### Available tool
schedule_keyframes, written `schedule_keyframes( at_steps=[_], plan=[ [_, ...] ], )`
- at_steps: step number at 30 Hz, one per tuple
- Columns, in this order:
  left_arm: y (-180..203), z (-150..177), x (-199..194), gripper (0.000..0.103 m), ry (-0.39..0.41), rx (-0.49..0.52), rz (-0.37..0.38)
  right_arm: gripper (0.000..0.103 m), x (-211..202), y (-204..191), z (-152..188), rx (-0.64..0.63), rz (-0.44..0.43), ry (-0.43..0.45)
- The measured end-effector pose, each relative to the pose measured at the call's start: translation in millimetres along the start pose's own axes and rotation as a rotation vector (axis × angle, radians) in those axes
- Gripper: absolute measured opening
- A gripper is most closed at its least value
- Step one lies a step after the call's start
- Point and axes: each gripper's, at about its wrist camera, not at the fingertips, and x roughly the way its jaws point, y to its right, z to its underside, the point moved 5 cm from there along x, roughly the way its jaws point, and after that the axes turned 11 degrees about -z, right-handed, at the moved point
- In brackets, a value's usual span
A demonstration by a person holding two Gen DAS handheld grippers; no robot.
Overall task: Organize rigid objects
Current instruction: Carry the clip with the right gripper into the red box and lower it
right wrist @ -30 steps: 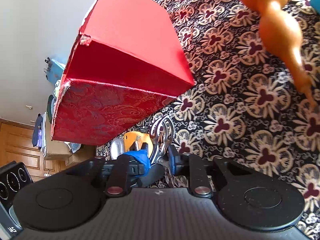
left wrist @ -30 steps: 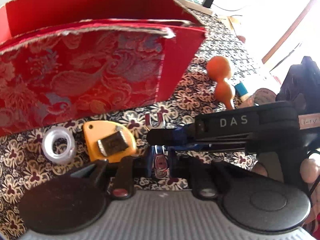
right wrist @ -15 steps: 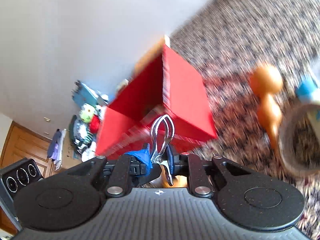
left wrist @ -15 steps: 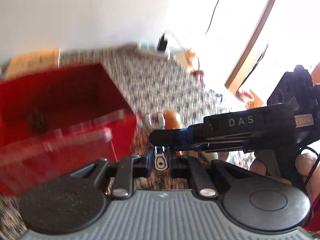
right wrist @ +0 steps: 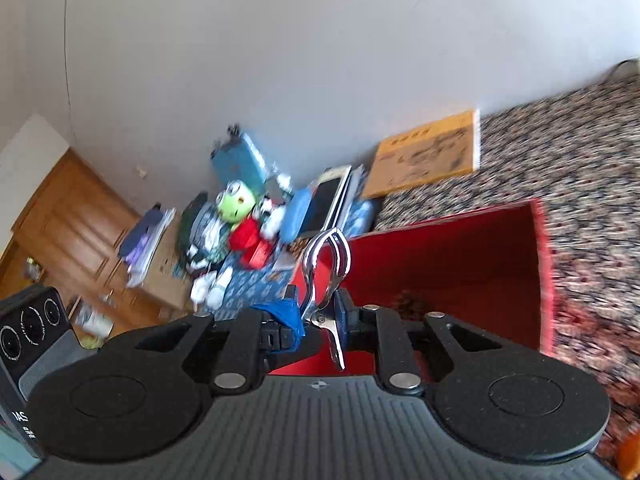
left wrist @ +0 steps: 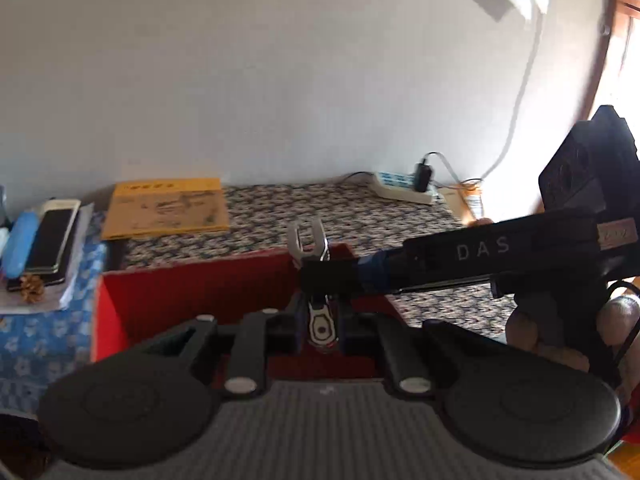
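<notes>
Nail clipper, chrome, held over the near edge of the red box. Long axis runs away from the right wrist camera and up, lever end far and high, the other end low toward the camera. From the right wrist view: two bright curved metal arms that bow apart at the far end and meet near the pinch point; a thin flat tail sticks down past the pads. From the left wrist view the same piece shows a forked silver top above a body with a white and black oval mark low between the fingers.

Both tools are on it. Right tool pressed together on the clipper's lower half, blue tape on the left finger. Left tool also closed on the clipper, gripping its marked lower part. The right tool's body crosses the left wrist view from the right, roughly level, lettered DAS, its tip reaching the clipper from the side.

A hand wraps the right tool's handle, at right in the left wrist view, fingers curled.

Box stands open-topped on the patterned table, red inside. Yellow booklet lies flat beyond the box, far left. White power strip far right by the wall.
</notes>
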Motion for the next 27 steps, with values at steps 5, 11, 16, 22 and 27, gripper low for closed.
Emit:
schedule_keyframes(
  at_steps=[5, 11, 16, 22, 27],
  plan=[
    [-37.7, 14.7, 26.5, 0.009, -0.079, -0.029, -0.079, 0.000, 54.8, 15.8, -0.6, 0.027, -0.018, -0.115],
    [-70.3, 32.5, 69.8, 0.008, -0.200, -0.062, -0.143, 0.000, 106.9, 41.6, 7.5, 0.090, -0.019, -0.228],
    [-78.9, 38.5, 90.1, 0.008, -0.253, -0.041, -0.200, 0.000, 133.5, 59.3, 11.1, 0.145, -0.011, -0.271],
    [-88.3, 41.2, 101.2, 0.008, -0.290, -0.039, -0.252, 0.000, 154.0, 65.7, 10.4, 0.168, 0.003, -0.308],
    [-88.4, 45.4, 106.3, 0.010, -0.288, -0.016, -0.307, 0.000, 164.9, 67.4, 11.1, 0.172, 0.019, -0.319]
  ],
)
